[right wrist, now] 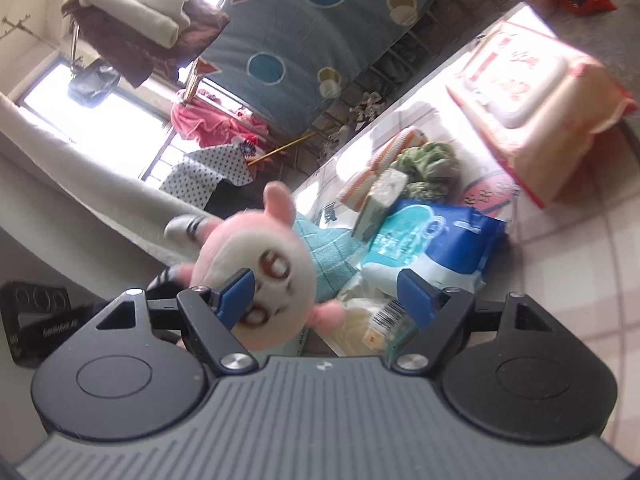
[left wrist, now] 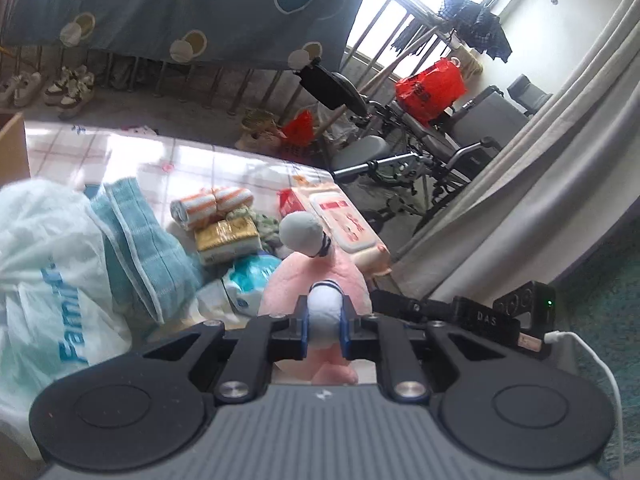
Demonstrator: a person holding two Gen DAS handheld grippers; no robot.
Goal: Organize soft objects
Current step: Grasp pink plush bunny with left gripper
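The pink plush toy with a round white face and grey-tipped, striped limbs [left wrist: 316, 280] is off the surface, pinched by one white limb end between the blue pads of the left gripper [left wrist: 325, 318], whose fingers are clamped tight on it. In the right wrist view the toy's face sits at about nine o'clock from the right gripper [right wrist: 326, 294], just in front of its left pad; those fingers stand wide apart and grip nothing.

Beyond the toy, on the pale checked surface [left wrist: 120, 152], the other soft things lie in a loose heap: a folded teal checked towel [left wrist: 148, 240] at nine o'clock from the toy, a rolled orange-and-white striped cloth [left wrist: 212, 206] at eleven o'clock, a gold-wrapped tissue pack [left wrist: 228, 240] below it, a crumpled green cloth [left wrist: 268, 224], a blue-and-white soft pack [right wrist: 432, 240], and a large pink wet-wipe pack with a white lid [left wrist: 344, 220] at one o'clock.

The sorting looks barely begun: one toy is lifted, nothing appears grouped or stowed, and the whole heap is left.

A white plastic bag [left wrist: 48, 272] at far left reads "Fami" in blue, the rest cut off. Red characters on the wipe pack are too blurred to read. The black bar beside the left gripper shows "DAS".
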